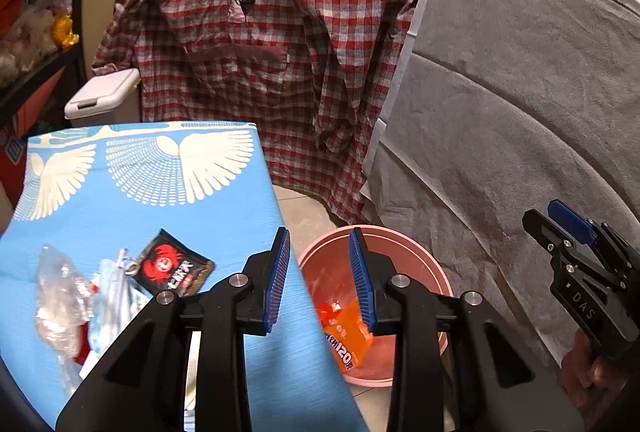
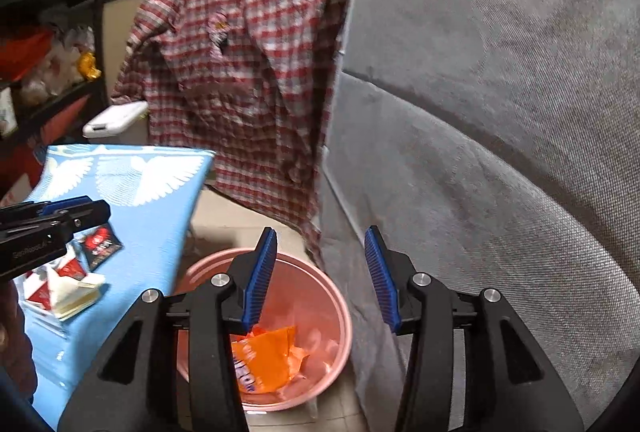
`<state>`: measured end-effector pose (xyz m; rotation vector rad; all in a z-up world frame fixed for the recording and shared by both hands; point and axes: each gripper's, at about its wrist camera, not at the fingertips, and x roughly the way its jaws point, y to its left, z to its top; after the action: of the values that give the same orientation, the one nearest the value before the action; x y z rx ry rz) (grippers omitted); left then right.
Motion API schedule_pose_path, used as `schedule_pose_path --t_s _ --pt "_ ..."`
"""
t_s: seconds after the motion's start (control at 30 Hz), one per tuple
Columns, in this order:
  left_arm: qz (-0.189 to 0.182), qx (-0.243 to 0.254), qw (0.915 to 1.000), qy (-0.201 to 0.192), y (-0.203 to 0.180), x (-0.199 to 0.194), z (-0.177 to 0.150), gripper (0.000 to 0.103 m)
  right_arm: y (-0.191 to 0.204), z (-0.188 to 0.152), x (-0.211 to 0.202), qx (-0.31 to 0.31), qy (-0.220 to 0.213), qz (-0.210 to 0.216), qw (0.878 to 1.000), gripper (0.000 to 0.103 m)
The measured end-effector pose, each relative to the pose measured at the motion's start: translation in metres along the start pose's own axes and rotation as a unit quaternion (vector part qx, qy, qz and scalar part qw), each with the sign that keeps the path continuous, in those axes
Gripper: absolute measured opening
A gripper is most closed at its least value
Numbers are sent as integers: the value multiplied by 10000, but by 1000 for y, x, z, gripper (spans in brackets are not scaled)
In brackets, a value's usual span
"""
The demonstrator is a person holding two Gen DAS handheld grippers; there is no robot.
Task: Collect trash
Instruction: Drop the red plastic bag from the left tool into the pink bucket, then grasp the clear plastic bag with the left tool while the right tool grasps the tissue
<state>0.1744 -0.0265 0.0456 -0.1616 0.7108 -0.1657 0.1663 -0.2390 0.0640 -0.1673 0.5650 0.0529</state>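
Your left tool (image 1: 320, 280) hangs with its blue ribbed pads spread and nothing between them, straddling the right edge of the blue worktop (image 1: 132, 199) and the rim of the pink bucket (image 1: 404, 240) below. Your right tool (image 2: 320, 280) is likewise spread and empty, poised directly over the same bucket, beside a grey fabric surface (image 2: 500, 131). Inside the bucket lies an orange wrapper (image 2: 272, 356), under and between the right tool's pads. The remaining trash sits on the worktop, left of your left tool: a black packet with a red crab (image 1: 174, 268), crumpled clear plastic (image 1: 60, 296) and white paper scraps (image 2: 76, 292). A plaid shirt (image 1: 260, 51) hangs behind.
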Motion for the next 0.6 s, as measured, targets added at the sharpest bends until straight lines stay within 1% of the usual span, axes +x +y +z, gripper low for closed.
schedule_pose_path --t_s 0.13,0.3,0.43,0.53,0.6 --pt "72 89 9999 -106 11 -20 -1 31 6 -1 -7 163 -58 379 9991 47" --pt "173 98 9995 -256 30 -45 0 31 14 -1 -14 313 -152 642 9973 47" --pt "283 25 9988 -389 54 -69 3 31 21 -2 -24 401 -329 813 9953 46" --pt "386 -98 9979 -505 77 -90 5 31 29 1 -29 430 -385 1006 9933 43" --pt "461 -178 9973 -551 93 -102 5 31 36 3 -35 448 -431 1152 9914 38"
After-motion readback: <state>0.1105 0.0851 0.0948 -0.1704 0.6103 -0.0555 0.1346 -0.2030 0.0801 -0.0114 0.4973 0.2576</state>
